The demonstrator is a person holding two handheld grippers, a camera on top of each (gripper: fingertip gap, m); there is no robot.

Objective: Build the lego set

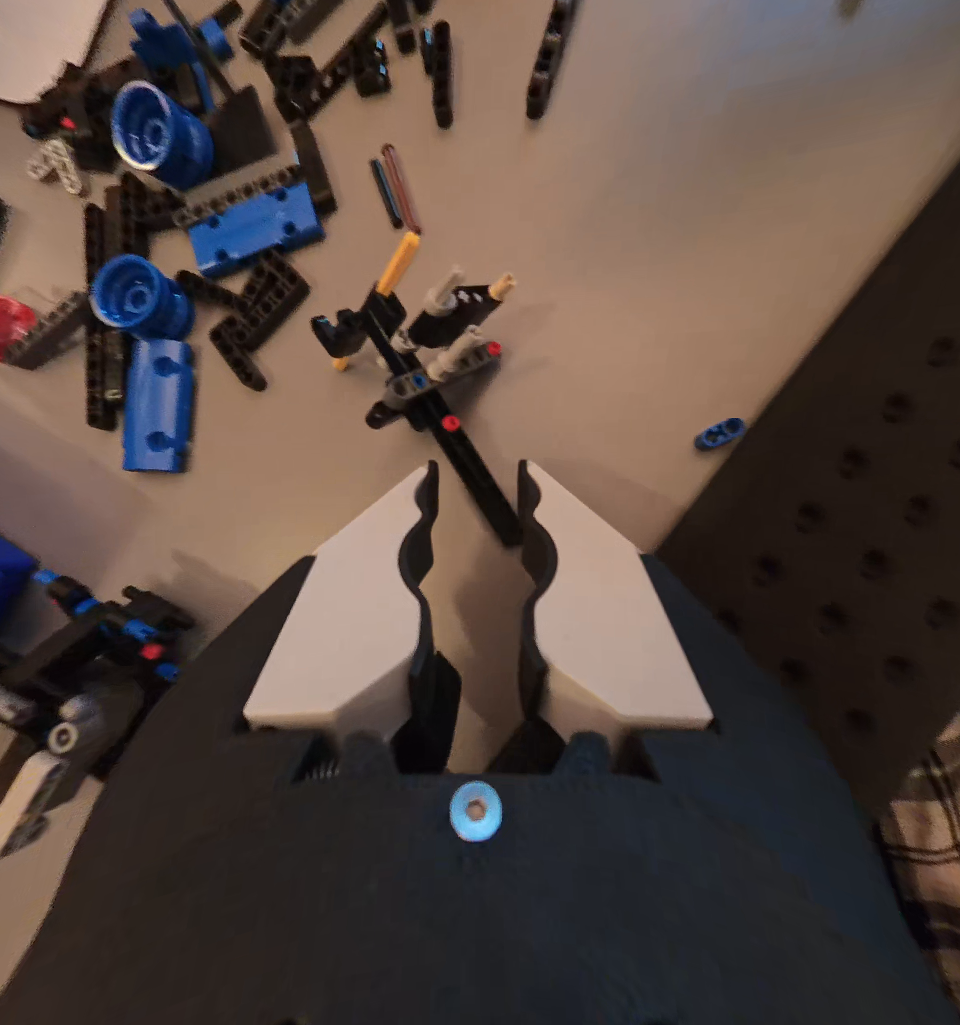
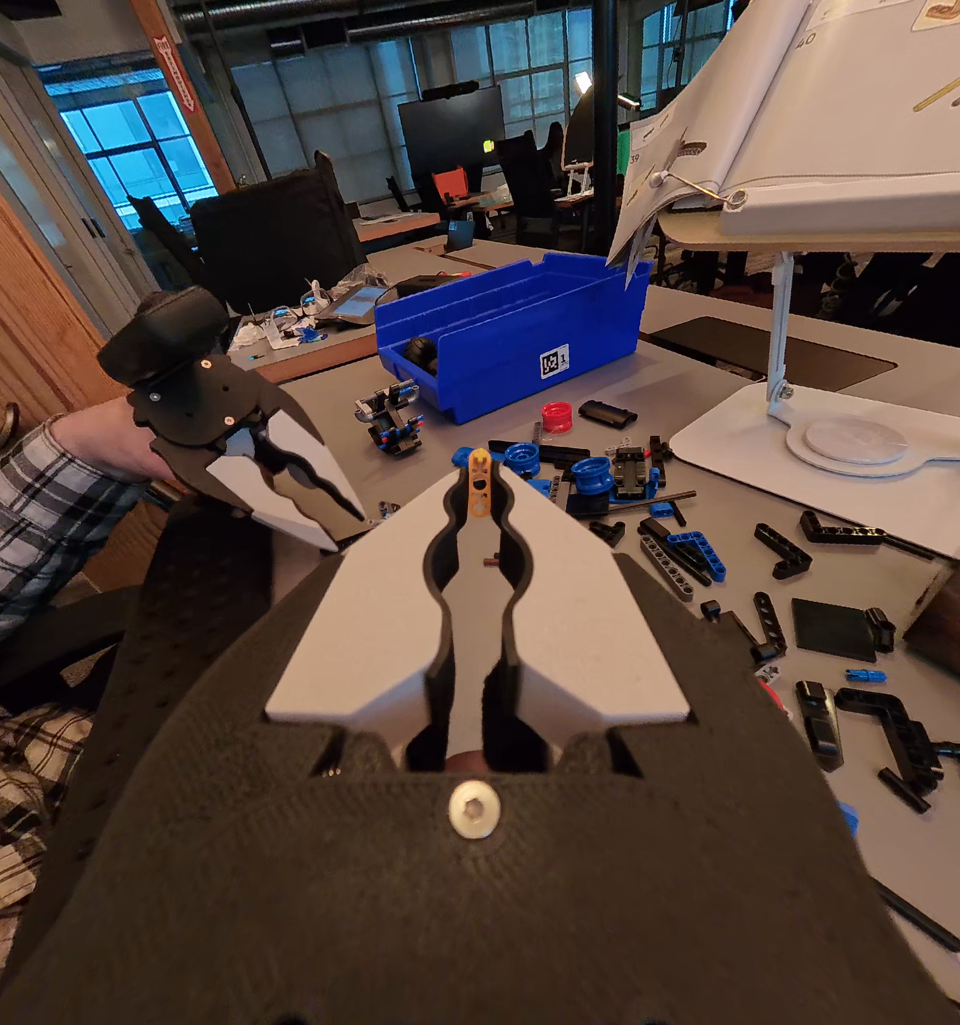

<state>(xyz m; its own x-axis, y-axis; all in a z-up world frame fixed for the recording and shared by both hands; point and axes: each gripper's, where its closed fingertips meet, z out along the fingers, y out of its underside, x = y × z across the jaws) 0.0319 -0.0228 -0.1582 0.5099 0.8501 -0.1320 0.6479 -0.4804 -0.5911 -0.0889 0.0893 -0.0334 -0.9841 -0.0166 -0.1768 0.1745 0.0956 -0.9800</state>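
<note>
In the left wrist view, a partly built black Lego assembly (image 1: 422, 355) with a yellow axle, grey pins and red pins lies on the grey table (image 1: 605, 249). Its long black beam (image 1: 477, 482) runs back between the tips of my left gripper (image 1: 477, 477), which is open and hovers just above it. My right gripper (image 2: 478, 466) is shut on a small orange Lego piece (image 2: 478, 485) and holds it up over the table. The left gripper also shows in the right wrist view (image 2: 350, 532), low at the table's near edge.
Loose black beams, blue wheel hubs (image 1: 156, 133) and blue panels (image 1: 256, 227) lie at the left. A second sub-assembly (image 2: 391, 421) and a red wheel (image 2: 556, 417) sit before a blue bin (image 2: 522, 333). A booklet stand's white base (image 2: 743, 444) is right. A dark perforated chair (image 1: 882, 499) borders the table. Some 20 centimetres of space lies between my two pairs of fingers.
</note>
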